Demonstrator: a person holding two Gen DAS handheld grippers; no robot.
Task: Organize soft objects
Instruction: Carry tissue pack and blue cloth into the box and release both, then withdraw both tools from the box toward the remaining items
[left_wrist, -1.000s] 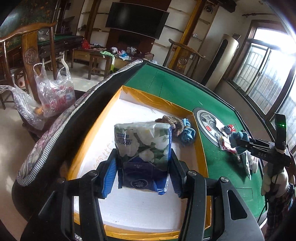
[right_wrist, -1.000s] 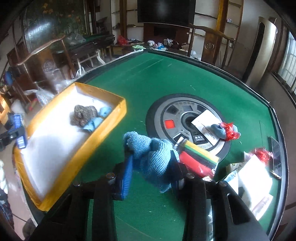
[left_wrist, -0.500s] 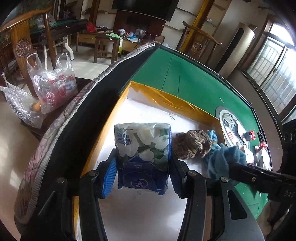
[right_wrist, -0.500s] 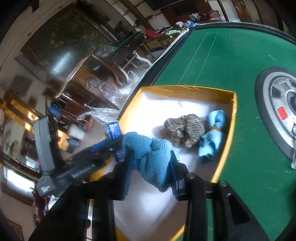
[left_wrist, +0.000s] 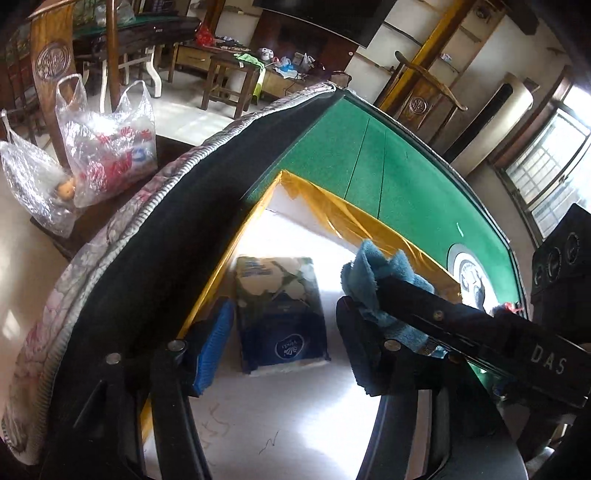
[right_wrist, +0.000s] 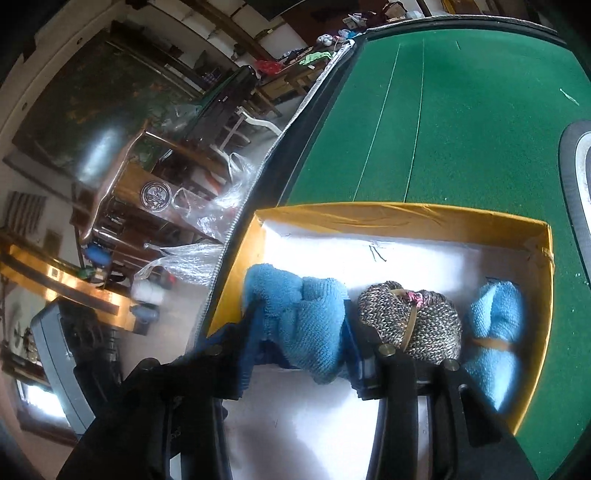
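A: Start with the big things. The green counter (right_wrist: 461, 110) carries the yellow box (right_wrist: 406, 216), and both tools are over the box now. What is the danger?

B: The two tools are very near each other. In the left wrist view the arm of the right hand-held gripper (right_wrist: 301, 334) crosses just in front of the right finger of the left hand-held gripper (left_wrist: 282, 325). If either one pulls back carelessly, I think they can knock together and push the box along the counter.

A: And the tissue pack (left_wrist: 282, 310)?

B: It lies on the white floor of the box, near the left wall. The left jaws have just been opening – there is now a gap on each side of the pack, so it is released. If the blue pads (left_wrist: 212, 347) catch the wrapper on the way up, the pack could tip or be dragged.

A: The blue cloth roll (right_wrist: 299, 319)?

B: It sits between the right jaws, low in the box, just beside the grey knitted roll (right_wrist: 410, 321). These jaws have just been opening too, but the pads seem to press the cloth – I judge it held. The loops may cling to a pad and come back out, or the finger may nudge the knitted roll against the smaller blue roll (right_wrist: 493, 325) in the corner.
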